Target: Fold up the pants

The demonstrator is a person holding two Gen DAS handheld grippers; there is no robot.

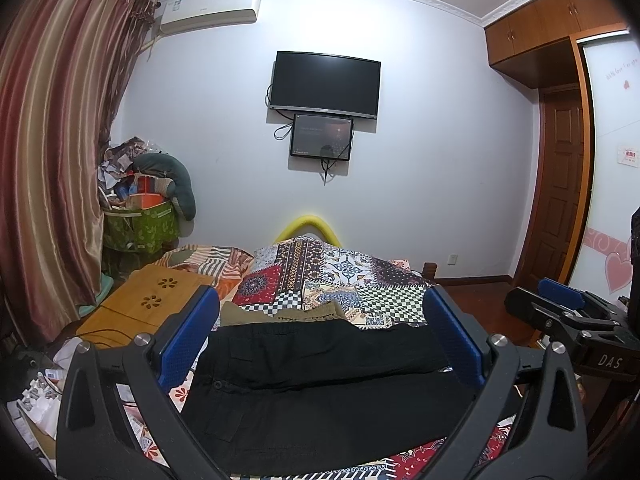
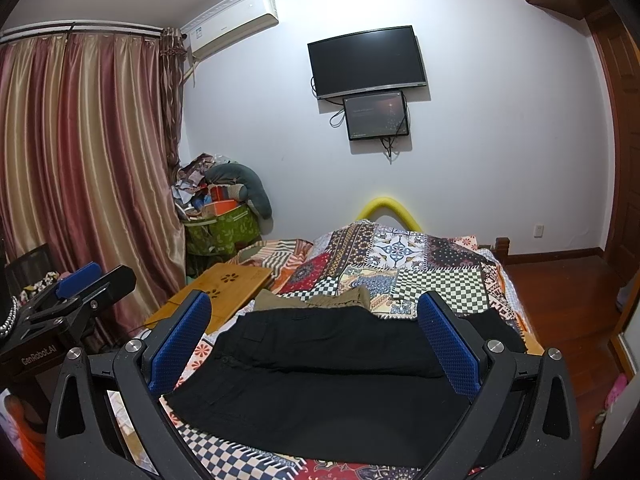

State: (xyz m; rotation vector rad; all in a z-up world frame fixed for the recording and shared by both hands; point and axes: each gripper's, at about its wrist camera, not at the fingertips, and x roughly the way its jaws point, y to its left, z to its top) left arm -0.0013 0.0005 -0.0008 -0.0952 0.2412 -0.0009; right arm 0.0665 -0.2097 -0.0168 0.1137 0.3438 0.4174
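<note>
Black pants (image 1: 320, 384) lie spread across the near end of the bed, also seen in the right wrist view as black pants (image 2: 328, 368). Olive-green pants (image 1: 280, 314) lie just beyond them, partly covered. My left gripper (image 1: 320, 312) hovers above the black pants, open, its blue pads wide apart and holding nothing. My right gripper (image 2: 316, 316) is likewise open over the same pants, empty. The right gripper (image 1: 568, 312) shows at the right edge of the left wrist view; the left gripper (image 2: 80, 292) shows at the left edge of the right wrist view.
A patchwork bedspread (image 1: 340, 280) covers the bed. A bamboo lap desk (image 1: 148, 300) lies on the bed's left side. A cluttered green bin (image 1: 140, 228) stands by the curtain (image 1: 52, 160). Wood floor (image 2: 560, 300) runs along the right, with a television (image 1: 324, 82) on the far wall.
</note>
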